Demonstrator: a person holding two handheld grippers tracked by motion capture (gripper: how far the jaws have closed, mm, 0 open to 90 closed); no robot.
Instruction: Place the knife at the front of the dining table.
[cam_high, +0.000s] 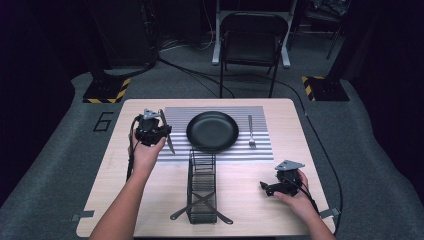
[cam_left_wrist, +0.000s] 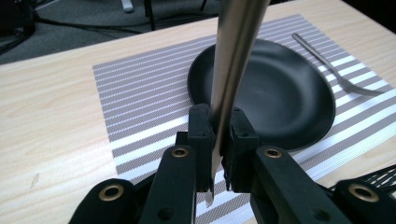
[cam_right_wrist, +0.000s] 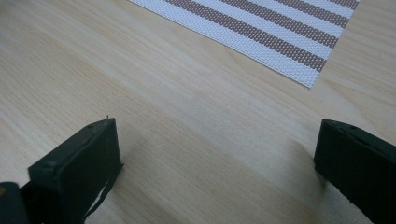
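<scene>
The knife (cam_left_wrist: 232, 70) is clamped between the left gripper's (cam_left_wrist: 218, 140) jaws, above the mat (cam_high: 175, 117) left of the plate (cam_high: 212, 131). Laying it flat beside the plate, parallel to the fork (cam_high: 251, 131), looks like the aim. The left forearm reaches forward; the right gripper (cam_high: 280, 186) rests near the table edge, jaws wide apart and empty.

wire basket (cam_high: 202, 187) blocks table centre, bare wood (cam_high: 250, 175) betw. basket & right claw (cam_high: 263, 187)

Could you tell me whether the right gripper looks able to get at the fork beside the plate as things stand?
Probably yes. The right gripper has its jaws open and empty, and bare table lies between it and the fork on the striped mat, right of the plate.
</scene>
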